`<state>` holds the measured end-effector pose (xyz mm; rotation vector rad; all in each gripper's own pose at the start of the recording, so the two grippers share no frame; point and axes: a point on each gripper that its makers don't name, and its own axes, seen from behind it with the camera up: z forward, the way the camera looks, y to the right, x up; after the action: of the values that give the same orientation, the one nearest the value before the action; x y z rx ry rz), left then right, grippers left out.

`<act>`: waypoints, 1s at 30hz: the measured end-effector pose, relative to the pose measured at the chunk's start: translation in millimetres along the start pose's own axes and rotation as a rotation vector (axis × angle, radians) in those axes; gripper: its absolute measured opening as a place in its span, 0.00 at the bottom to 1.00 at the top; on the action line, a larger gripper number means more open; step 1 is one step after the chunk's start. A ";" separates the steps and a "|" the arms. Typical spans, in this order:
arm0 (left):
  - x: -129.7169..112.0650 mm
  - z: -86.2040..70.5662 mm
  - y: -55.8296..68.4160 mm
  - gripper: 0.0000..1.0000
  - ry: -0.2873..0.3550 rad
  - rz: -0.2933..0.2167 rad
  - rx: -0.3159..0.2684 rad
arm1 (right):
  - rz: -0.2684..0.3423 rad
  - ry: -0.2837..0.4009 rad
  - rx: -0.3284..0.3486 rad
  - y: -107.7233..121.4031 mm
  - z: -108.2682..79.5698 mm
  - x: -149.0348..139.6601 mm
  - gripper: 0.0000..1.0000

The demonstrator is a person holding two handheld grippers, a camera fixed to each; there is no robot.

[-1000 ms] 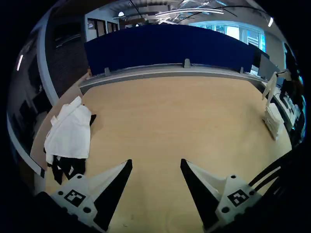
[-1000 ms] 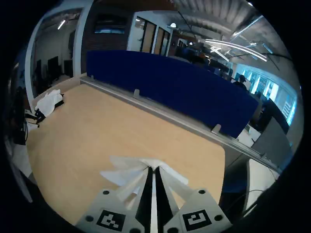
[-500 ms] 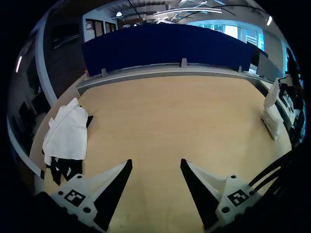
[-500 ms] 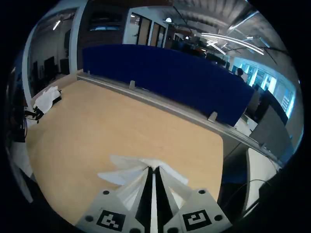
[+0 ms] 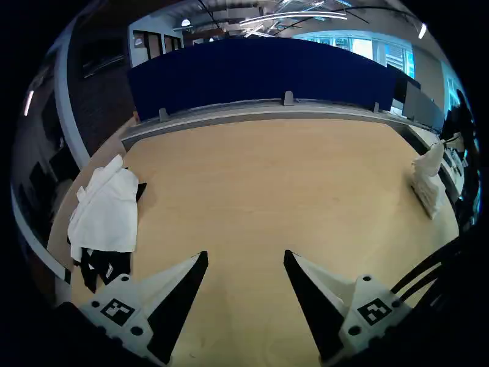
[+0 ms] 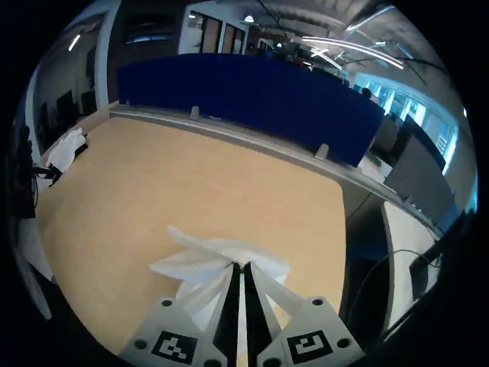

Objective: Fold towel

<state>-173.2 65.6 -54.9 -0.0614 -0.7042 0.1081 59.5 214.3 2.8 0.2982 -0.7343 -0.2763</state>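
My right gripper (image 6: 241, 266) is shut on a bunched white towel (image 6: 205, 263) that fans out past its fingertips, low over the wooden table (image 6: 183, 177) near the right end. In the left gripper view this same towel (image 5: 428, 177) is a small white heap at the table's far right edge. My left gripper (image 5: 244, 254) stands open over bare tabletop (image 5: 275, 177) with nothing between its fingers. A second heap of white cloth (image 5: 105, 208) lies at the table's left edge, well left of the left gripper, and appears small and far off in the right gripper view (image 6: 64, 150).
A blue partition (image 5: 263, 70) on a grey rail runs along the table's far edge. Black items (image 5: 101, 266) poke out from under the left cloth heap. Dark cables and a chair frame (image 5: 437, 269) sit at the lower right. A grey desk (image 6: 415, 238) lies beyond the table's right end.
The towel in my right gripper has come down from hanging tall to a low heap near the table. The left gripper has hardly moved.
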 end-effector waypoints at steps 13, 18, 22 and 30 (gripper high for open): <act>1.3 -5.2 -0.6 0.92 0.007 0.008 0.000 | 0.063 -0.096 -0.055 11.5 -5.0 -68.0 0.04; 1.2 -6.8 -1.3 0.92 0.009 0.011 0.001 | 0.094 -0.135 -0.079 14.8 -5.0 -93.9 0.04; 0.7 -8.1 -2.9 0.92 0.010 0.013 0.004 | 0.125 -0.162 -0.096 16.2 -3.6 -112.1 0.04; -2.4 -10.6 -6.3 0.92 0.009 0.015 0.012 | 0.184 -0.187 -0.116 12.3 2.8 -139.6 0.04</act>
<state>-167.6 58.9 -63.9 -0.0554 -0.6943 0.1269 -39.8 273.8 -76.2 0.0942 -0.9206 -0.1723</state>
